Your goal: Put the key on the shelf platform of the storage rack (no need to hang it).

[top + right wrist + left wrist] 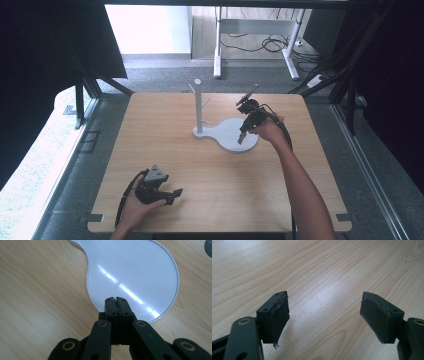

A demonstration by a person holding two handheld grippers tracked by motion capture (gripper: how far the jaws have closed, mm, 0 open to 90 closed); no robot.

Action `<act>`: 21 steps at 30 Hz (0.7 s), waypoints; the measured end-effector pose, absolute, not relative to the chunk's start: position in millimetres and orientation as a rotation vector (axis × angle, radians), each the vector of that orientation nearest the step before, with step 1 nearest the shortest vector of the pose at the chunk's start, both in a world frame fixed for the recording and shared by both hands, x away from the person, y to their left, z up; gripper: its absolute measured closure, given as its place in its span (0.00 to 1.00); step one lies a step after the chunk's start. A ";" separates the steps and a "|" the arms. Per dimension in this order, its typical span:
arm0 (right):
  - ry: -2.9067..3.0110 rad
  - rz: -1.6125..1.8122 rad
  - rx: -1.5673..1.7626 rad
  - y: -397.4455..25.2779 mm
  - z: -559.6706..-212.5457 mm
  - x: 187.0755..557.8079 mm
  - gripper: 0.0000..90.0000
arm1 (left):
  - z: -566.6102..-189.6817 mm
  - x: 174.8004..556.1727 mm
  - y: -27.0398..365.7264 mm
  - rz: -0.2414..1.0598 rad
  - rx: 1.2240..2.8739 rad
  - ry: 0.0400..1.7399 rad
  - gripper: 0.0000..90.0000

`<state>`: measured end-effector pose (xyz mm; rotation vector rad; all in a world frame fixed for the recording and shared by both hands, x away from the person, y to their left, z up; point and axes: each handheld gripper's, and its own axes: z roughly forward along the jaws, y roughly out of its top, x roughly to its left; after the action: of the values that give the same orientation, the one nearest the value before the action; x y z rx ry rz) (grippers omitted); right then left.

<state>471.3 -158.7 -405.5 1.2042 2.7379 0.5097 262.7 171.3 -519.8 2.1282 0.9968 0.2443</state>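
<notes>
1. A light wooden table [210,170] with rounded corners is seen from above, standing on grey carpet.
2. A white stand [227,134] lies on the far middle of the table: a flat base with a large round lobe, and an upright white post [198,105] with short pegs rising from its smaller end.
3. The left tool [170,194] is held in a hand [136,209] near the table's front left edge, low over the wood and pointing to the right.
4. In the left gripper view, the left tool's two black padded jaws are seen spread wide apart, with bare wood grain between them and nothing gripped.
5. The right tool [241,137] is held in a hand [269,131] at the end of a bare forearm reaching in from the lower right, its tip pointing down over the round lobe of the stand.
6. In the right gripper view, the right tool's [116,300] jaws are seen pressed together with nothing between them, above the glossy white base [130,270]; whether the tip touches the base cannot be told.
</notes>
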 end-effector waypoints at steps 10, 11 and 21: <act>2.735 0.483 1.227 -150.1 -412.7 482.4 1.00 | -520.0 262.6 170.9 0.246 2.131 0.996 0.26; 2.732 0.491 1.230 -149.4 -413.2 483.8 1.00 | -519.9 262.6 170.9 0.247 2.131 0.994 0.26; 2.712 0.500 1.270 -149.0 -417.9 493.7 1.00 | -519.7 262.5 170.9 0.248 2.130 0.995 0.26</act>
<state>493.7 -149.0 -417.9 1.2701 2.7119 0.5000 262.5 170.9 -519.7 2.1299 0.9949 0.2478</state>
